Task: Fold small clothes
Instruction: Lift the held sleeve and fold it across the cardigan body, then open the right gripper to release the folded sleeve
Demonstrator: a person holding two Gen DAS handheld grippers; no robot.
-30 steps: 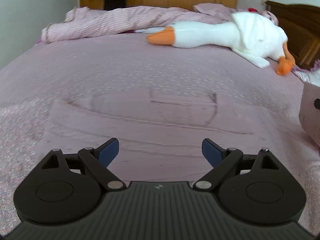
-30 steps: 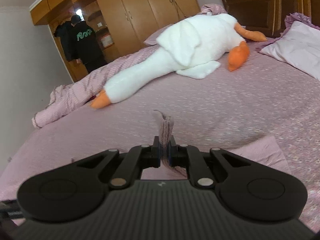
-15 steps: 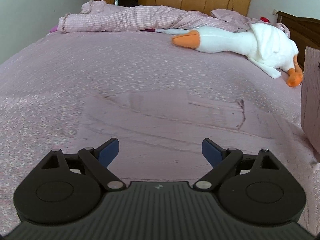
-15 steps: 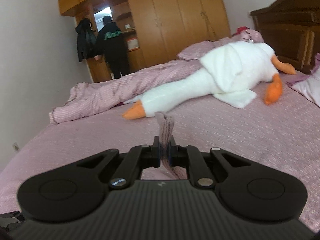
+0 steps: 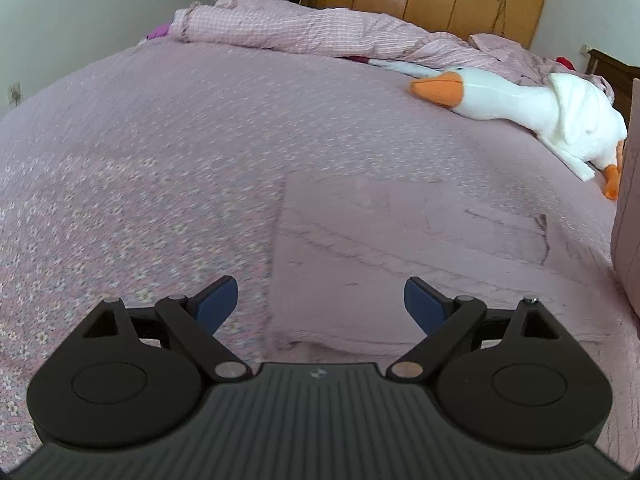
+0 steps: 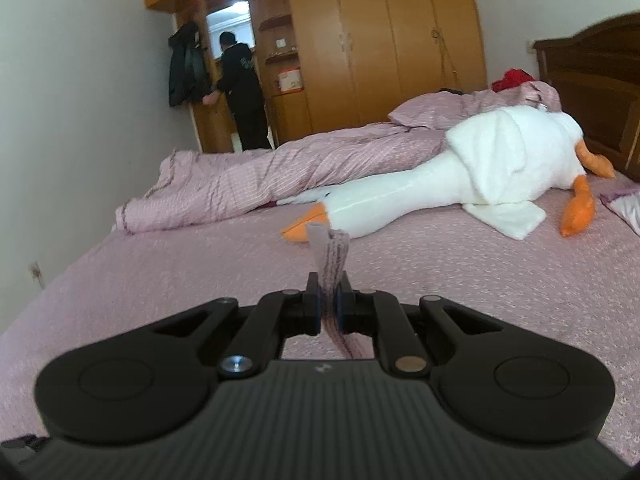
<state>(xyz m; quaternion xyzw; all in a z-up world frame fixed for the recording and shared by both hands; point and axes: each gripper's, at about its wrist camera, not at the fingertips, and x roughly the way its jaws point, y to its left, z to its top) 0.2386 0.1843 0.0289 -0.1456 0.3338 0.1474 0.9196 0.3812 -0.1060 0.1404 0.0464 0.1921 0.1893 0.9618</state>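
A small pink garment [image 5: 400,256] lies flat on the pink bedspread in the left wrist view, its near left corner just ahead of my left gripper [image 5: 320,300], which is open with nothing between its blue pads. One end of the garment rises as a vertical flap [image 5: 626,208] at the right edge of that view. In the right wrist view my right gripper [image 6: 329,308] is shut on a bunched edge of the pink garment [image 6: 332,254], lifted above the bed.
A big white plush goose [image 6: 460,184] with an orange beak lies across the far side of the bed, also seen as the goose [image 5: 532,120] at upper right. A rumpled pink duvet [image 6: 240,184] lies behind it. A person in black [image 6: 240,88] stands by the wooden wardrobes [image 6: 380,40]. Dark headboard [image 6: 592,88] at right.
My left gripper has swung left, so the garment now sits right of centre. My right gripper has risen with the pinched cloth, showing more of the room.
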